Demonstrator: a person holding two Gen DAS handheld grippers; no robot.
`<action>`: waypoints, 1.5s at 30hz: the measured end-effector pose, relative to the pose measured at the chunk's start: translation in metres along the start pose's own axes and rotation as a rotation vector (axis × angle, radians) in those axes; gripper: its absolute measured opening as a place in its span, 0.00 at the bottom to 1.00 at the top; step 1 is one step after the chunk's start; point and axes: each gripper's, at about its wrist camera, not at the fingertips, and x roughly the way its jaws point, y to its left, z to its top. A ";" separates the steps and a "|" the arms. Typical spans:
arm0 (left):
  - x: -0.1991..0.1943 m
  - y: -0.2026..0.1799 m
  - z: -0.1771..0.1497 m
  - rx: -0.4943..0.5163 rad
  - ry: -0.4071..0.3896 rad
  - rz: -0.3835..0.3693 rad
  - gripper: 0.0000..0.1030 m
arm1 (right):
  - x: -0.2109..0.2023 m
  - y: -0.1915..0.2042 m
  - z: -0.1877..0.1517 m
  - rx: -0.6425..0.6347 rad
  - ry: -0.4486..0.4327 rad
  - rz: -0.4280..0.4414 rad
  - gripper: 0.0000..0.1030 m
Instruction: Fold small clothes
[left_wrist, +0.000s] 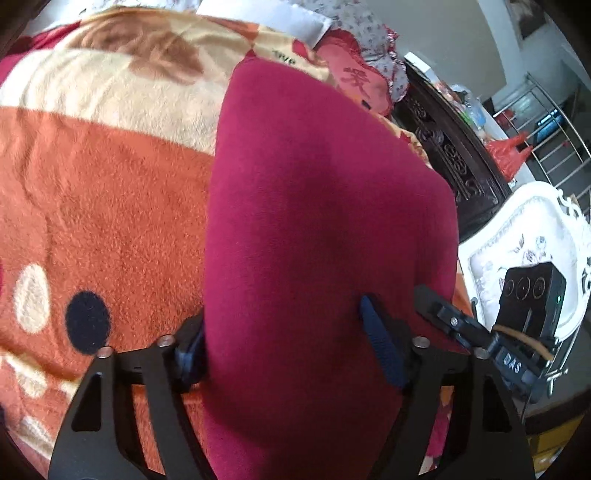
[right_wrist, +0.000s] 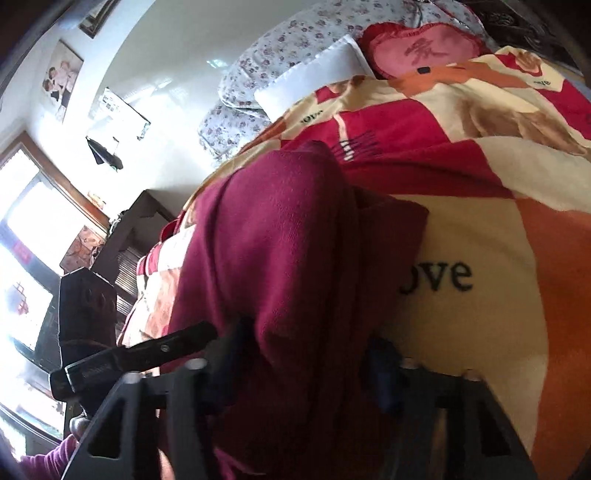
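Our left gripper (left_wrist: 284, 343) pinched the near edge of the crimson garment (left_wrist: 325, 206), fingers level and pointing forward. Our right gripper (right_wrist: 306, 354) clamped a bunched fold of it, tilted. The garment lay spread over the patterned blanket (left_wrist: 96, 206).

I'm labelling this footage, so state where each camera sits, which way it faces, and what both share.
Left wrist: on the left claw, looking along its fingers over the dark red garment and blanket; the right claw shows at right.
Right wrist: on the right claw, facing the pillows and wall; the left claw shows at left.
Shared: garment, blanket, heart pillow.
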 end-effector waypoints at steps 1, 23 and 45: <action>-0.006 0.000 0.000 0.004 -0.006 -0.008 0.56 | -0.004 0.002 0.000 0.005 -0.002 0.003 0.40; -0.112 0.031 -0.081 -0.001 0.023 0.271 0.56 | -0.044 0.093 -0.063 -0.085 0.093 0.005 0.45; -0.134 -0.008 -0.095 0.070 -0.168 0.490 0.57 | -0.052 0.139 -0.113 -0.339 0.100 -0.132 0.36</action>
